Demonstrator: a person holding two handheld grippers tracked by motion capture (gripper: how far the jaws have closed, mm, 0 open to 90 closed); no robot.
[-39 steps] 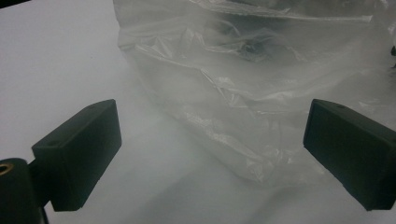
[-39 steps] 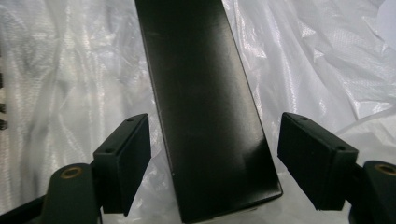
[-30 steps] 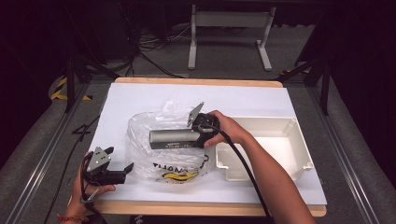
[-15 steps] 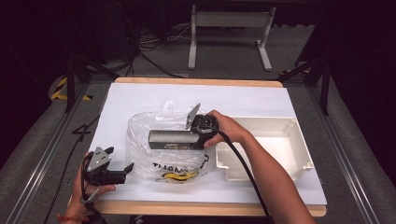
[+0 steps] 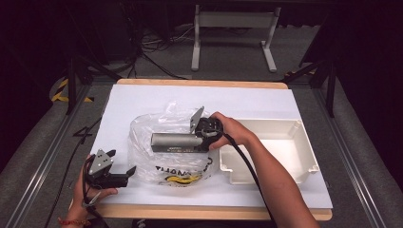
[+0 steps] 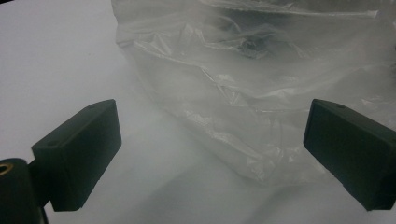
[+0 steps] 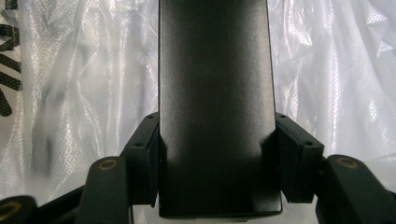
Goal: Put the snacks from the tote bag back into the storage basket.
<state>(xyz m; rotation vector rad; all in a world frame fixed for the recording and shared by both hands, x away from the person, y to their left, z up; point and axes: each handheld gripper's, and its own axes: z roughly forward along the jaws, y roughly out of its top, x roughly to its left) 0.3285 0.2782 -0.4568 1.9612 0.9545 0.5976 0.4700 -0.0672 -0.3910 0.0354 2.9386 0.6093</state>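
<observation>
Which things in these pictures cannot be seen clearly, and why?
- Black lettering and yellow print on the clear plastic bag: high view, creased and too small to read.
- Far end of the long grey box held by the right claw: right claw view, cut off by the top edge.
- Bag contents: left claw view, blurred by plastic.

White sheet [image 5: 142, 102] on tan wood desk [image 5: 214, 212]. Clear plastic bag [image 5: 147, 149] w/ black lettering, yellow print, fine dot texture. Grey-silver box [image 5: 173, 141]; dark up close. Cream tray [image 5: 304, 142]. Black fingers [image 6: 77, 151]. Grey floor.
</observation>
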